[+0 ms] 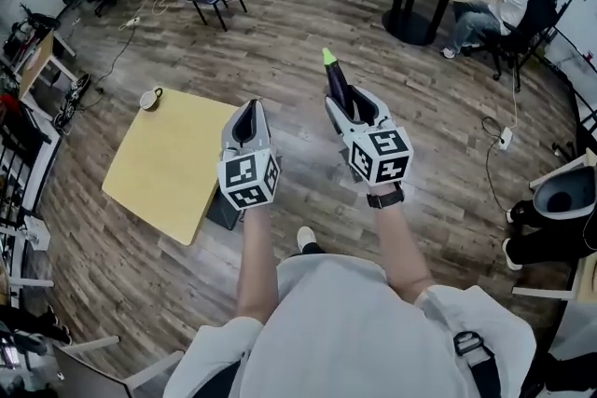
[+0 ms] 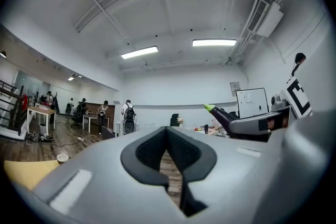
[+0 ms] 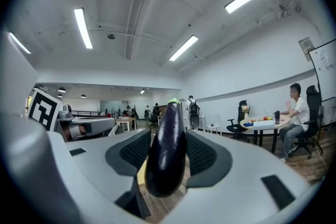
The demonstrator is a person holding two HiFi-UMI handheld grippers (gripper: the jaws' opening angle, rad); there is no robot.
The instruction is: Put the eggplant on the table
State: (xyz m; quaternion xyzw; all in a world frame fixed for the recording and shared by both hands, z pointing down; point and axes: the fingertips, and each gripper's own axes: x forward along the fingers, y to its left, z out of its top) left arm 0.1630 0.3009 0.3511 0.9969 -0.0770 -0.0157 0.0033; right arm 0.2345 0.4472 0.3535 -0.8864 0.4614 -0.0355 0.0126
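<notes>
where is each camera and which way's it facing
Head view: on the person's head, facing steeply down at the yellow table, both forearms, left tongs and right tongs.
Left gripper view: on the left tongs, facing level toward the far wall, over its shut, empty jaws.
Right gripper view: on the right tongs, level, along the eggplant it grips.
Shared: all three show the eggplant.

- The room is lit brightly and evenly by ceiling strip lights (image 2: 140,52), which are seen in both gripper views.
- Only faint, soft shadows are cast on the wooden floor (image 1: 280,61), where a pale sheen is seen.
- Strong fisheye bending is shown in every view, and the gripper views are framed by dark rounded corners.
- The near body of the left tool (image 2: 167,134) is rendered soft.
- Small highlights are caught on the glossy eggplant (image 3: 167,149).
</notes>
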